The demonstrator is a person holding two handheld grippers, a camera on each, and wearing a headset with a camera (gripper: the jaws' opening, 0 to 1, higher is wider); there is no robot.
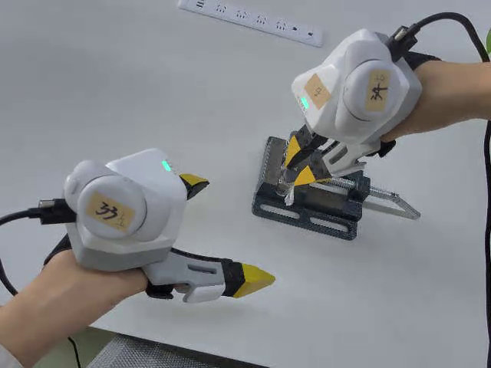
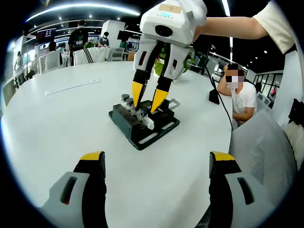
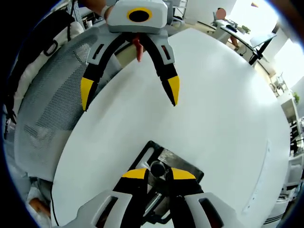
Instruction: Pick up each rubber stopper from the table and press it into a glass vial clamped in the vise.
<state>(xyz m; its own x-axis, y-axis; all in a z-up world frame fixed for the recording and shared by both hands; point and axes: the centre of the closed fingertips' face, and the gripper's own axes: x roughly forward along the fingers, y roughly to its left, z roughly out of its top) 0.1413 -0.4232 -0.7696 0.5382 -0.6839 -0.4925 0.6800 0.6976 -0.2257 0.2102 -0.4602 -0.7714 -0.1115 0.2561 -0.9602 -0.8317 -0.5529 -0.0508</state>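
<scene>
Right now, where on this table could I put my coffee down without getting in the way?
The table lies bare between the power strip and the left gripper, and also from the vise to the near edge. It is crowded at the vise, with the right gripper right over it.

Left tool (image 1: pixel 228 230) and right tool (image 1: pixel 299 163) match: white shells, jaws going white to black with yellow tips, a green LED (image 1: pixel 166 165) on each, tan stickers (image 1: pixel 110 212) with black handwritten marks, black cables (image 1: pixel 23 217). Vise (image 1: pixel 307 211) is dark grey, near black, with a bare silver screw handle (image 1: pixel 391 201). Bench (image 1: pixel 115 92) is plain white, power strip (image 1: pixel 253 19) is white with dark socket slots, and the chair (image 3: pixel 52 95) in the right gripper view is grey mesh.
</scene>
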